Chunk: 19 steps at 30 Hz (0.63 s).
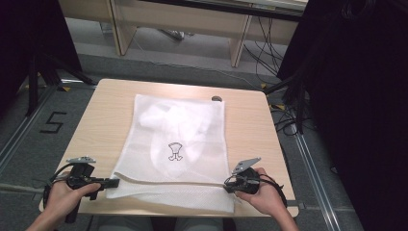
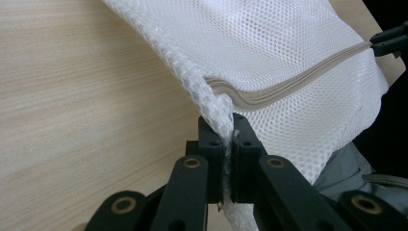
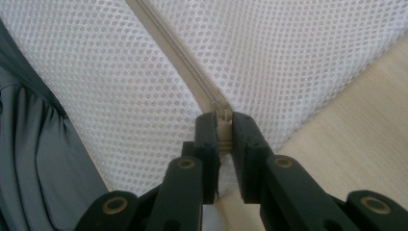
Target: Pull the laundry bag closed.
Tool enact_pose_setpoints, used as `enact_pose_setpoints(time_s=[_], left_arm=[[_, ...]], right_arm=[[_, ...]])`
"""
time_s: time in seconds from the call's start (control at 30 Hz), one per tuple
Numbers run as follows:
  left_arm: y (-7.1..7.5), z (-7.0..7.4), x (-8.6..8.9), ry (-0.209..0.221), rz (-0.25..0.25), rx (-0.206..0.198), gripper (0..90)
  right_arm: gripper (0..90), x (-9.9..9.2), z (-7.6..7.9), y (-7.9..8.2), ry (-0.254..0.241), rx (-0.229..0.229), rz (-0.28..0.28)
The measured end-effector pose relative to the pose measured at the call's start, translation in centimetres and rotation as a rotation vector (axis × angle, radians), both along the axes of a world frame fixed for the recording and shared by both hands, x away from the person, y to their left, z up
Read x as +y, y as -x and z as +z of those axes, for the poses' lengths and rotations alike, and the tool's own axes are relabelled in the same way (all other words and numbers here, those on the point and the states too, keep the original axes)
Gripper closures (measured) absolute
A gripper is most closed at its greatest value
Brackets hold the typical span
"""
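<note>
A: Where was the mesh bag (image 1: 175, 154) at that point?

B: It lay flat on the wooden table (image 1: 103, 120), its near edge hanging a little over the person's side. Some white cloth with a small dark print showed through the mesh. The zipper (image 1: 168, 182) ran across the near end, from one gripper to the other.

A: And the grippers?

B: The left gripper (image 1: 113, 183) had its jaws clamped on the corner of the mesh just beside the zipper's left end; in the left gripper view (image 2: 227, 144) the fabric was pinched tight between the pads. The right gripper (image 1: 229, 186) was closed on the zipper's right end, and in the right gripper view (image 3: 223, 139) the jaws squeezed what looked like the slider or pull, though I couldn't tell which.

A: So which step was that?

B: I'd judge the zipper was about to be worked, with one end anchored and the other gripped.

A: What would the next move need?

B: A steady pull along the zipper line while the left held the corner taut, so the mesh didn't bunch.
</note>
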State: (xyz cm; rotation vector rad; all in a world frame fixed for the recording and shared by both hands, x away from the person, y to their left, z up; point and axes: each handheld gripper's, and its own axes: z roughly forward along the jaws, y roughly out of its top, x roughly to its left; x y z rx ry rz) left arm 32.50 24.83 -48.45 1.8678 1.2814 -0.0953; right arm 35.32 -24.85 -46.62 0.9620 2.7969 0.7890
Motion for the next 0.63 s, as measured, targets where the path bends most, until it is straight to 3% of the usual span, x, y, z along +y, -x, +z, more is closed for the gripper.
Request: enact_pose_setpoints(time_s=[0.13, 0.3, 0.37, 0.4, 0.47, 0.5, 0.53, 0.6, 0.63], left_arm=[[0.0, 0.0, 0.0, -0.004, -0.004, -0.001, 85.0], [0.0, -0.1, -0.1, -0.006, 0.0, 0.001, 84.9], [-0.2, -0.6, -0.2, -0.055, -0.022, 0.021, 82.1], [-0.2, -1.0, -0.3, -0.06, -0.007, 0.03, 72.5], [-0.3, -1.4, -0.1, -0.102, 0.004, 0.042, 49.7], [-0.4, -1.3, 0.0, -0.12, 0.014, 0.027, 42.8], [-0.4, -1.0, 0.3, -0.133, 0.02, 0.002, 36.6], [-0.4, -0.7, 0.3, -0.141, 0.054, -0.071, 27.1], [-0.4, -0.6, 0.3, -0.158, 0.059, -0.108, 25.5]], right_arm=[[82.4, -0.5, -0.1, 0.1, 0.007, 0.012, -0.023], [82.4, -0.6, -0.1, 0.0, 0.007, 0.004, -0.005], [81.8, -0.5, -0.2, 0.1, 0.004, 0.007, -0.003], [77.7, -0.5, -0.2, -0.1, -0.009, -0.013, 0.015], [62.8, -0.4, -0.3, 0.0, -0.06, -0.031, -0.045], [60.5, -0.4, -0.3, -0.1, -0.094, -0.053, -0.062], [60.4, -0.6, 0.0, -0.1, -0.128, -0.063, -0.068], [57.7, -0.6, 0.1, -0.2, -0.157, -0.143, -0.117], [56.5, -0.7, 0.2, -0.2, -0.157, -0.145, -0.144]])
